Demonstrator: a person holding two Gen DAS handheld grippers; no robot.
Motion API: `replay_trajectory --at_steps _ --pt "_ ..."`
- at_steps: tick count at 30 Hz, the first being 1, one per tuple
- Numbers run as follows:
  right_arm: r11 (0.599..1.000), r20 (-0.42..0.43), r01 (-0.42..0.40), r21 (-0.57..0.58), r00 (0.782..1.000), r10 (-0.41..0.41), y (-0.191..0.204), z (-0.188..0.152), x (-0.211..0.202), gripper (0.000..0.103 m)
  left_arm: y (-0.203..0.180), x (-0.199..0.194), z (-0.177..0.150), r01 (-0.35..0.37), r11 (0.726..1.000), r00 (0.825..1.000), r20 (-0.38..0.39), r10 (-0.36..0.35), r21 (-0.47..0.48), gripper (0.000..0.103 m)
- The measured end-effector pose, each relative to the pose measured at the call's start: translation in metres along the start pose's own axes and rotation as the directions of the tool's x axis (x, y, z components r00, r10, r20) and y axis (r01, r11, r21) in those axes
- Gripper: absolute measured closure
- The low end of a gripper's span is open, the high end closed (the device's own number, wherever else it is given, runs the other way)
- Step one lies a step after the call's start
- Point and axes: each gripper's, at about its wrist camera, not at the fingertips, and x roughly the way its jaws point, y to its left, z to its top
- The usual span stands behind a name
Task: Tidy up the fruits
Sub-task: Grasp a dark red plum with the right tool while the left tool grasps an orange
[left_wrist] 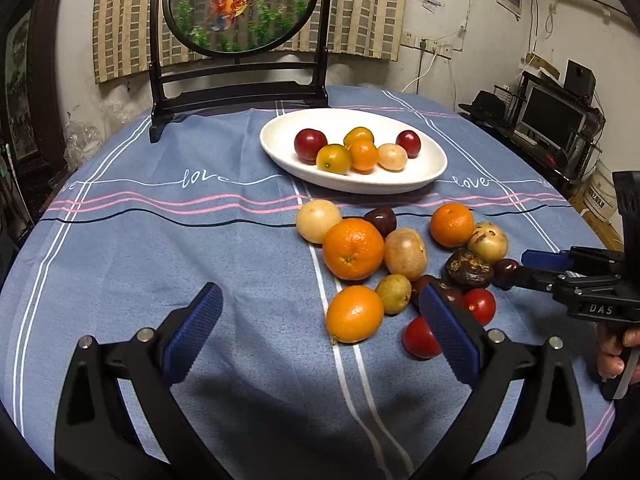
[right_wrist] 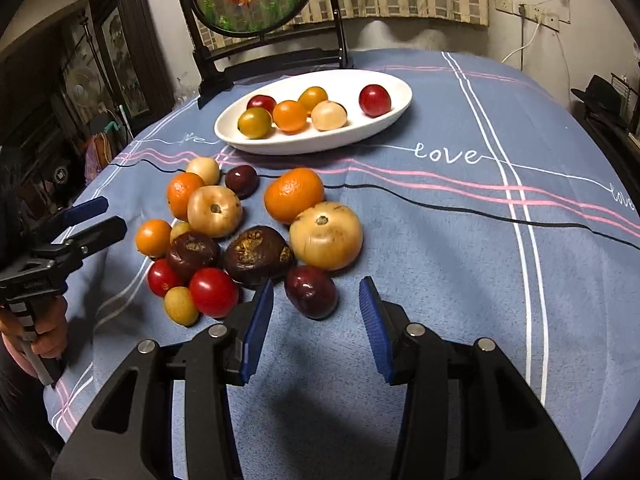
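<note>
right wrist view: right tongs (right_wrist: pixel 316 320) wide open, holding nothing, low over blue tablecloth (right_wrist: pixel 460 264). dark red plum (right_wrist: pixel 311 291) straight ahead, right between both blue pads, a bit closer to left pad (right_wrist: pixel 258 332). roundish plum, no real long side, so any squeeze angle fine. wrinkly brown fruit (right_wrist: pixel 258 255) just beside plum on its left, big tan fruit (right_wrist: pixel 326 235) just behind, almost touching. white dish (right_wrist: pixel 384 128) farther back, holding six small fruits already, with bare space near red one (right_wrist: pixel 374 99).

left wrist view: left tongs (left_wrist: pixel 320 316) open too, empty, off to near left of pile. orange (left_wrist: pixel 355 313) between its pads but nearer right pad (left_wrist: pixel 448 328). same plum (left_wrist: pixel 505 273) far over on right, touching tip of right tongs (left_wrist: pixel 532 268).

probably next: push right tongs forward a little, pinch plum, carry to dish. right hand much nearer than left. possible trouble: left pad bumping brown fruit and rolling pile.
</note>
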Motion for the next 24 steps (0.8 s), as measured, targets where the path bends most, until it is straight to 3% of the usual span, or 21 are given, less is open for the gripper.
replay_trajectory --at_steps 11,24 --pt "1.0 -0.032 0.008 -0.018 0.999 -0.008 0.002 0.002 0.007 0.057 0.006 0.003 0.002 -0.002 0.999 1.0 -0.012 0.001 -0.035 0.002" --pt "0.998 -0.066 0.043 -0.053 0.997 -0.046 0.007 0.002 0.02 0.073 0.003 0.003 0.0 -0.015 1.0 1.0 -0.009 0.015 -0.013 0.002"
